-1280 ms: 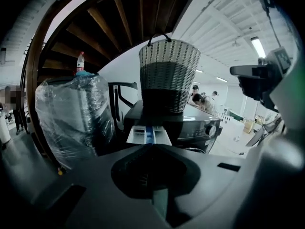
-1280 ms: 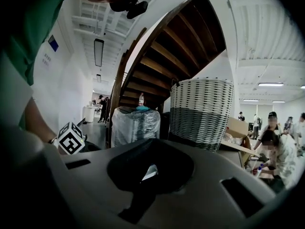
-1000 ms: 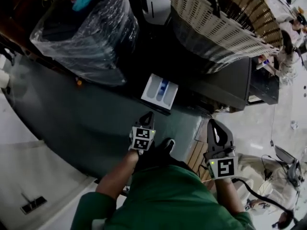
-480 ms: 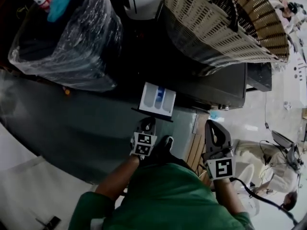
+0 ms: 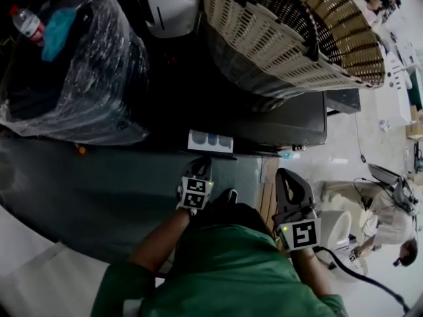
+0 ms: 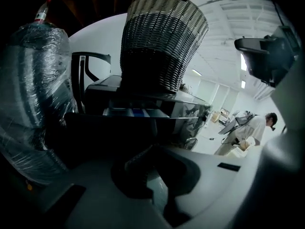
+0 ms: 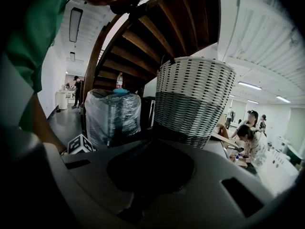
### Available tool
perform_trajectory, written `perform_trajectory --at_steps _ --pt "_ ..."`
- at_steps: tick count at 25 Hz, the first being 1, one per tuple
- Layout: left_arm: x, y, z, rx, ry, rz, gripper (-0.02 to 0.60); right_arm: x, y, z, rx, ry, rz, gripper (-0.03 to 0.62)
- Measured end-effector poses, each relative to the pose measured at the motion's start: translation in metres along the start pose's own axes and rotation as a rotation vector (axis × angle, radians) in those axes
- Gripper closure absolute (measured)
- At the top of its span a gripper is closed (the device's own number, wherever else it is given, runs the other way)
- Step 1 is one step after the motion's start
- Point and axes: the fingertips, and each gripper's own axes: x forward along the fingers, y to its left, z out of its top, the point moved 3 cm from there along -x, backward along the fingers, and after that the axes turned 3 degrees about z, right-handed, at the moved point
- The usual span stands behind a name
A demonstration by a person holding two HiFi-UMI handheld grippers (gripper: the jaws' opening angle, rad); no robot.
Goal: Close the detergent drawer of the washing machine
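The detergent drawer [image 5: 210,140] has gone most of the way in over the last second. It stood well out from the front of the washing machine [image 5: 291,121] with its whole tray open to you; now only a narrow strip still juts out. The close is nearly done, but in my judgement not finished: you need one more short push straight in.

What shows of the drawer is pale, with a blue compartment among the white ones and a dark front panel facing you. It sits at the upper front of the machine, level and not skewed as far as I can see.

Your left tool [image 5: 201,164] is right at the drawer front, clenched with nothing between its jaws. It is too dim to say whether the tip touches the panel or stops just short. Your right tool [image 5: 288,180] hangs off to the side, well apart from the drawer, also closed and empty.

A wicker basket [image 5: 291,38] stands on top of the machine, and a plastic-wrapped bundle [image 5: 73,78] sits to the left.
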Motion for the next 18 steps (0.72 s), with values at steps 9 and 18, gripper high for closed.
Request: perform_trajectory --at_steps 9,18 --pt "0.029 0.011 0.024 0.032 0.015 0.02 0.56 0.014 -0.029 -0.007 0.045 -0.016 -0.006 0.579" --pt "0.052 0.02 0.045 0.029 0.026 0.062 0.561 0.026 -0.059 -0.022 0.097 -0.005 -0.006 0.579"
